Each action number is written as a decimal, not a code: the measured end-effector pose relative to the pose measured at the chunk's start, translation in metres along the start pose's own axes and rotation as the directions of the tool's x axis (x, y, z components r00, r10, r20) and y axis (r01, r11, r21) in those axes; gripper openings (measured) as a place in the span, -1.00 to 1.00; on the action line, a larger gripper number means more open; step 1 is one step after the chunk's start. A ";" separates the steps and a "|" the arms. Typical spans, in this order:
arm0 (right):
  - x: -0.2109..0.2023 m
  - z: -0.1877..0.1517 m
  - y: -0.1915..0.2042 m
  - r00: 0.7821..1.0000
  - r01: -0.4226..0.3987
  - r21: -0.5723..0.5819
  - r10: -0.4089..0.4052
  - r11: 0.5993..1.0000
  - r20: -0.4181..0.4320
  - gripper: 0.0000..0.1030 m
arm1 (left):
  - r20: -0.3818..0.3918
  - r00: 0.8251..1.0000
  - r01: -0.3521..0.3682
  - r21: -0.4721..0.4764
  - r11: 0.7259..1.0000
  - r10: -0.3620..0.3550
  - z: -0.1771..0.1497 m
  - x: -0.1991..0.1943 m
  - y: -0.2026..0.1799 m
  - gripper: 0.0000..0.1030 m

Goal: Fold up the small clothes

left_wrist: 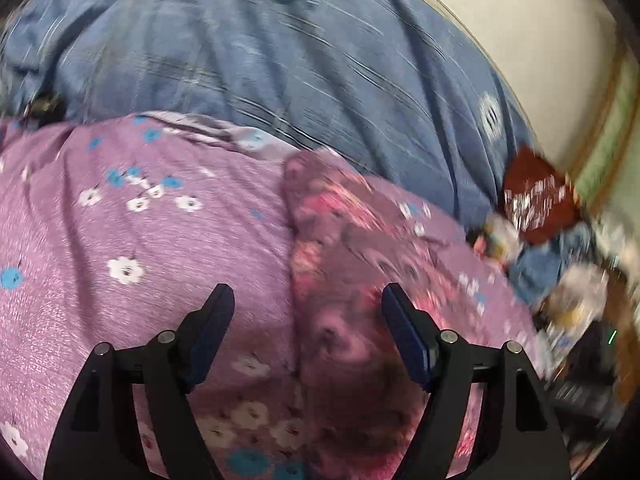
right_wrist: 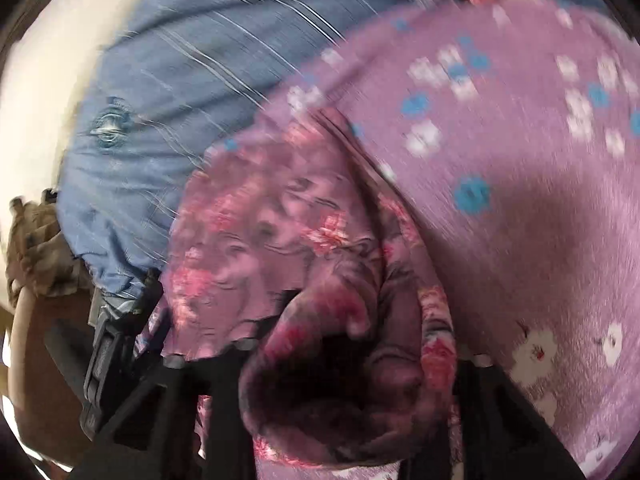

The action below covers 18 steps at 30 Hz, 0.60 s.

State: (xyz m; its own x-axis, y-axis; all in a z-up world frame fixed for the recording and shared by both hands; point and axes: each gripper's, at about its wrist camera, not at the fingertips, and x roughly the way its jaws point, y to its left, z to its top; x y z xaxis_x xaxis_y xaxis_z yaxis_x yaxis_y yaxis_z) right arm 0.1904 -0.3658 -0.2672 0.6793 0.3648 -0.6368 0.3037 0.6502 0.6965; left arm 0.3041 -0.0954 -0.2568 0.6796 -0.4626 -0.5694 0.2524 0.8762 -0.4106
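A small dark pink floral garment [left_wrist: 340,264] lies on a purple flowered sheet [left_wrist: 140,232]. My left gripper [left_wrist: 307,300] is open just above it, one finger over the sheet and one over the garment. In the right wrist view the same garment [right_wrist: 280,216] is bunched and draped over my right gripper [right_wrist: 320,360], which hides both fingertips, so I cannot see how the jaws stand. The purple sheet [right_wrist: 520,160] lies to its right. Both views are blurred by motion.
A blue striped bedspread [left_wrist: 280,60] covers the bed behind the sheet and shows in the right wrist view [right_wrist: 180,80]. A red item [left_wrist: 536,196] and mixed clutter lie at the bed's right edge. A white wall [left_wrist: 520,40] stands beyond.
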 end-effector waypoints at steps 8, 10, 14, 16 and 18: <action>-0.039 0.035 0.035 0.979 0.054 -0.159 -0.021 0.986 0.202 -0.26 | -0.052 0.994 -0.085 0.149 0.985 0.094 -0.010 0.011 -0.015 0.69; -0.017 0.046 0.049 0.992 0.064 -0.235 -0.037 0.970 0.120 -0.56 | -0.081 0.992 -0.089 0.125 0.988 0.099 -0.008 0.016 -0.009 0.74; 0.052 0.070 0.078 0.992 0.102 -0.280 -0.120 0.955 -0.048 -0.66 | -0.086 0.990 -0.101 0.116 0.988 0.112 -0.008 0.021 -0.006 0.88; 0.081 0.075 0.081 0.976 0.156 -0.278 -0.190 0.948 -0.102 -0.66 | -0.092 0.989 -0.100 0.115 0.988 0.111 -0.008 0.023 -0.007 0.88; 0.109 0.086 0.079 0.957 0.228 -0.275 -0.267 0.934 -0.113 -0.67 | -0.104 0.989 -0.096 0.112 0.989 0.108 -0.008 0.026 -0.007 0.89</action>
State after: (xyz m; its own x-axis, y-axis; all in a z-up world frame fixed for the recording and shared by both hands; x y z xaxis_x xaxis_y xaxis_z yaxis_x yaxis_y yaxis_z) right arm 0.3455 -0.3316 -0.2527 0.4934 0.2505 -0.8330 0.2547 0.8741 0.4137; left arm 0.3149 -0.1147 -0.2745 0.6273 -0.3768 -0.6815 0.2615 0.9263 -0.2714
